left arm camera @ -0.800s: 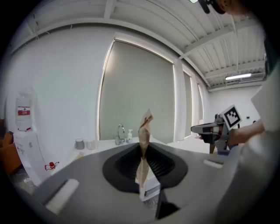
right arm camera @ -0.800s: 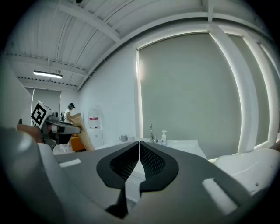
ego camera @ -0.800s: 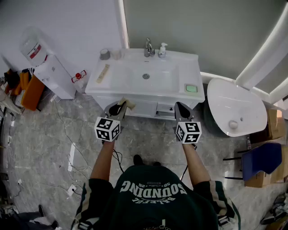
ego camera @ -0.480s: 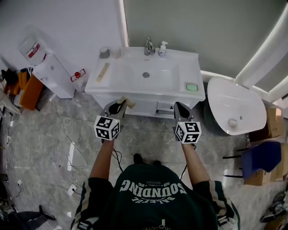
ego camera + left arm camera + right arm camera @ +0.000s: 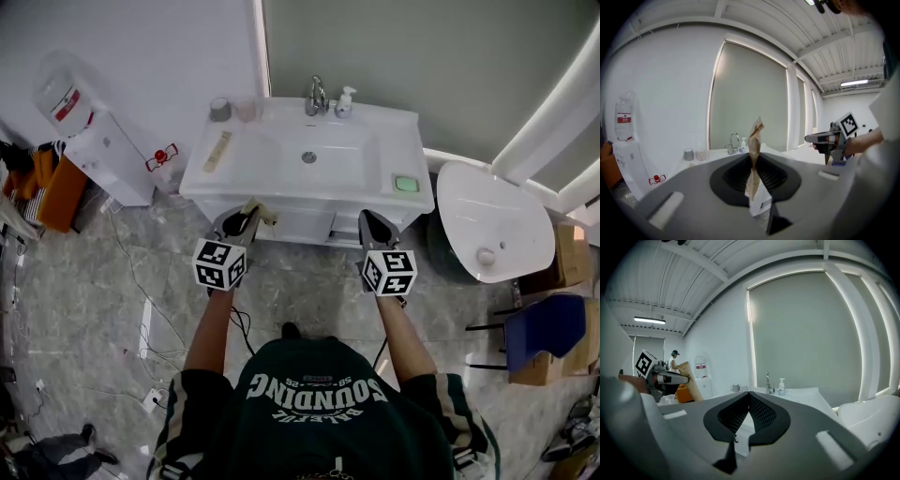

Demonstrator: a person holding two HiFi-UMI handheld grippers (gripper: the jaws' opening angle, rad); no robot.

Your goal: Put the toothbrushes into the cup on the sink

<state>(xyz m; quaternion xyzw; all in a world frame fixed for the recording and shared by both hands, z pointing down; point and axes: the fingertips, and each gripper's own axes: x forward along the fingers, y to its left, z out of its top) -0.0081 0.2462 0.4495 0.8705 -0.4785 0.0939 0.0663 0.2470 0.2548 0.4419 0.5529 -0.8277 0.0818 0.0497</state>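
My left gripper point(image 5: 242, 221) is shut on a tan paper-wrapped toothbrush packet point(image 5: 262, 212), held just before the front edge of the white sink point(image 5: 379, 158). In the left gripper view the packet point(image 5: 753, 154) stands upright between the jaws of that gripper point(image 5: 753, 176). A second tan packet point(image 5: 217, 151) lies on the sink's left ledge. A grey cup point(image 5: 219, 110) and a clear cup point(image 5: 246, 111) stand at the back left corner. My right gripper point(image 5: 368, 223) is shut and empty, level with the left one, and its own view shows its jaws point(image 5: 749, 401) meeting.
A faucet point(image 5: 317, 96) and a soap pump bottle point(image 5: 346, 101) stand at the sink's back, and a green soap dish point(image 5: 405, 185) sits at its right front. A water dispenser point(image 5: 94, 141) is to the left, a white tub point(image 5: 487, 225) and a blue chair point(image 5: 548, 333) to the right. Cables point(image 5: 150, 328) trail on the floor.
The head view has shifted slightly. Both grippers keep their places in front of the sink, and the packet stays in the left one.
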